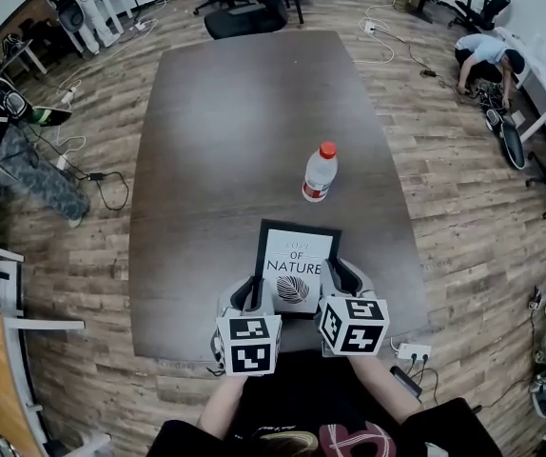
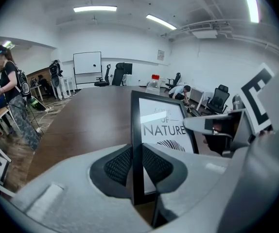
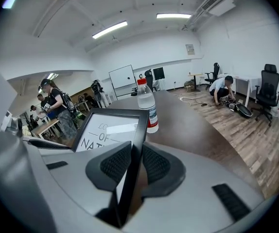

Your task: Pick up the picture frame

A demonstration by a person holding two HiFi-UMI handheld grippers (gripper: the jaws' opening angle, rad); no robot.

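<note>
frame: black-edged rectangular picture frame [image 1: 297, 267] with white "NATURE" print; tilted over near end of dark brown desk [image 1: 235, 131] | left claw [image 1: 254, 291]: clamped on frame's left edge | right claw [image 1: 336, 279]: clamped on frame's right edge | beyond: clear plastic bottle [image 1: 320, 171], red cap, upright, just past frame's far edge

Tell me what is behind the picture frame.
A bottle with a red cap stands on the table beyond the picture frame, apart from it. The frame's back and the table under it are covered. The left gripper and right gripper clamp its side edges.
</note>
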